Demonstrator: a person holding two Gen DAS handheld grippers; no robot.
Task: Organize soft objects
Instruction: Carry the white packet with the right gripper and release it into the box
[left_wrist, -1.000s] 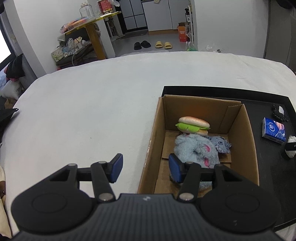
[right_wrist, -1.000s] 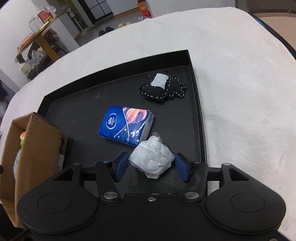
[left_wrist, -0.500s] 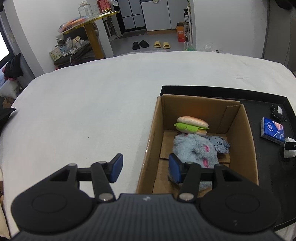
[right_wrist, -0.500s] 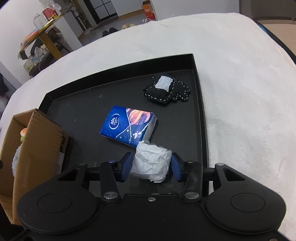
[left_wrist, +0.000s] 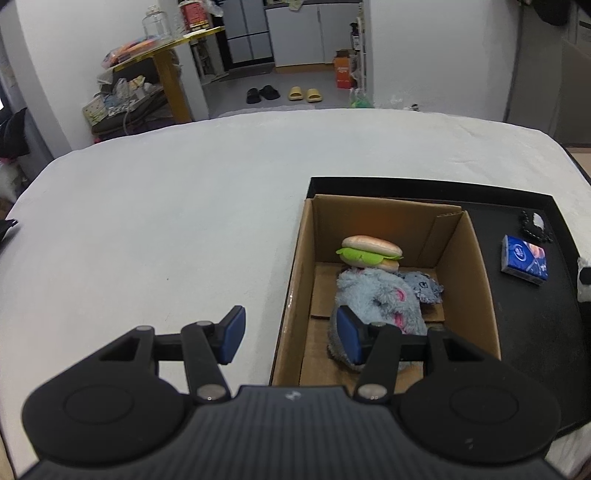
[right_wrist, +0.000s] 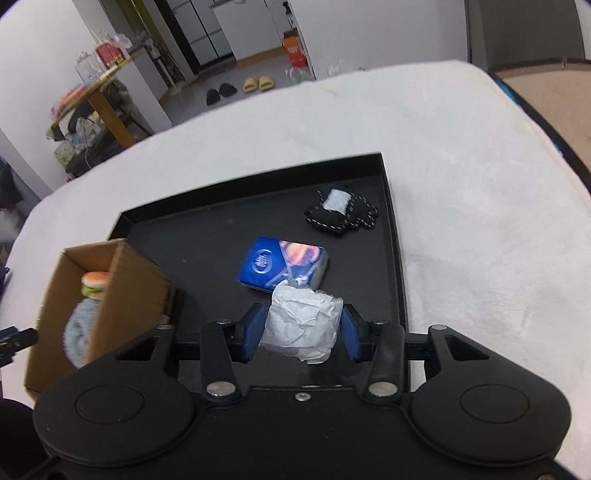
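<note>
My right gripper (right_wrist: 300, 334) is shut on a crumpled white paper ball (right_wrist: 301, 325) and holds it above the black tray (right_wrist: 207, 236). A blue tissue pack (right_wrist: 282, 266) and a black stitched pouch (right_wrist: 341, 210) lie on the tray. The cardboard box (left_wrist: 480, 258) holds a plush burger (left_wrist: 371, 252) and a grey-blue fluffy toy (left_wrist: 380, 299); the box also shows in the right wrist view (right_wrist: 125, 288). My left gripper (left_wrist: 290, 341) is open and empty, hovering over the box's near left wall.
The white padded table (left_wrist: 166, 221) spreads left and behind the box. The tray's raised rim (right_wrist: 397, 258) runs along its right side. Beyond the table are a yellow side table (left_wrist: 162, 55) and slippers on the floor.
My right gripper closed on the paper ball and lifted it off the tray, tilting back. The left gripper stayed almost still.
</note>
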